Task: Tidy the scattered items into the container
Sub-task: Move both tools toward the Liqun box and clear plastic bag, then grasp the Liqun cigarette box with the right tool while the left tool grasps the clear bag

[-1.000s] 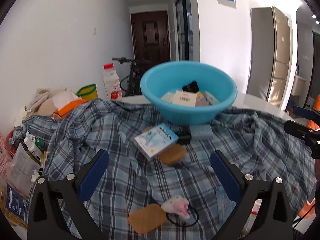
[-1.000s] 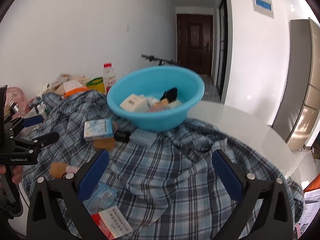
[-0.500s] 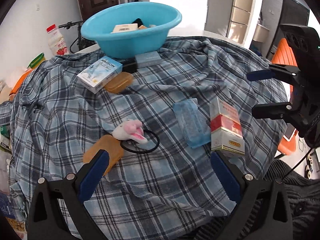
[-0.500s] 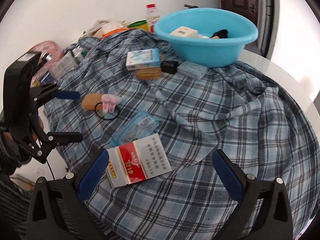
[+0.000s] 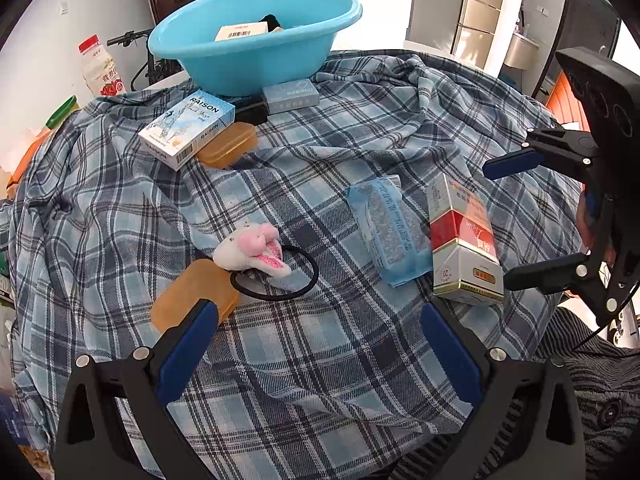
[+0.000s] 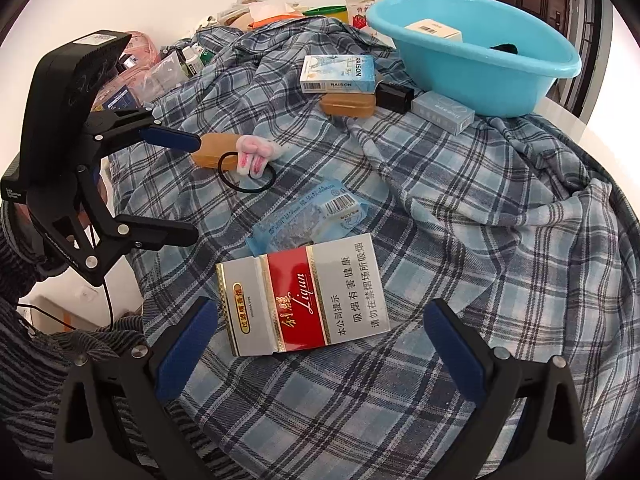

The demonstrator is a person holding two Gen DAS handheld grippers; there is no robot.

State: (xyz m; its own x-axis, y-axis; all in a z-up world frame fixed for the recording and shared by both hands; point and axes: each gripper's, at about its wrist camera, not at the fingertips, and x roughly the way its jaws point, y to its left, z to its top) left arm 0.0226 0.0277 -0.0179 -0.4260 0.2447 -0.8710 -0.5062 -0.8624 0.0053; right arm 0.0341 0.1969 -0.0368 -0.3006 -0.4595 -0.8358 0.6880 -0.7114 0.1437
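Grippers both stood with jaws wide apart and nothing between them. Left gripper [image 5: 318, 344] hung above the near edge of the plaid cloth [image 5: 360, 128]; its left finger lay over the corner of a near amber case [image 5: 188, 300]. Right gripper [image 6: 320, 340] hung low over the red-and-white cigarette pack [image 6: 304, 300], which lay flat on the cloth between the two fingers but untouched by either.

Blue basin [image 5: 256, 40] sat at the far side of the table, on the cloth. Inside it: a white box with a barcode [image 5: 240, 32] and a dark item, not identifiable. Other contents were hidden by the rim.

Scattered items outside the basin, all on the cloth:
- cigarette pack, nearest the right gripper.
- blue clear packet [image 5: 390, 230], just beside the pack, edges touching or overlapping; could not tell which.
- plush bunny hair tie [image 5: 252, 250] with black elastic loop, resting partly on the near amber case.
- RAISON box [image 5: 188, 128], leaning on a second amber case [image 5: 228, 150].
- small black box [image 6: 394, 96] and pale blue carton [image 5: 290, 96], both close against the foot of the basin.

Off the cloth at the far left edge: drink bottle with red cap [image 5: 98, 66], loose packaging, green-rimmed container.

Part of a grey striped sleeve was visible behind each gripper.
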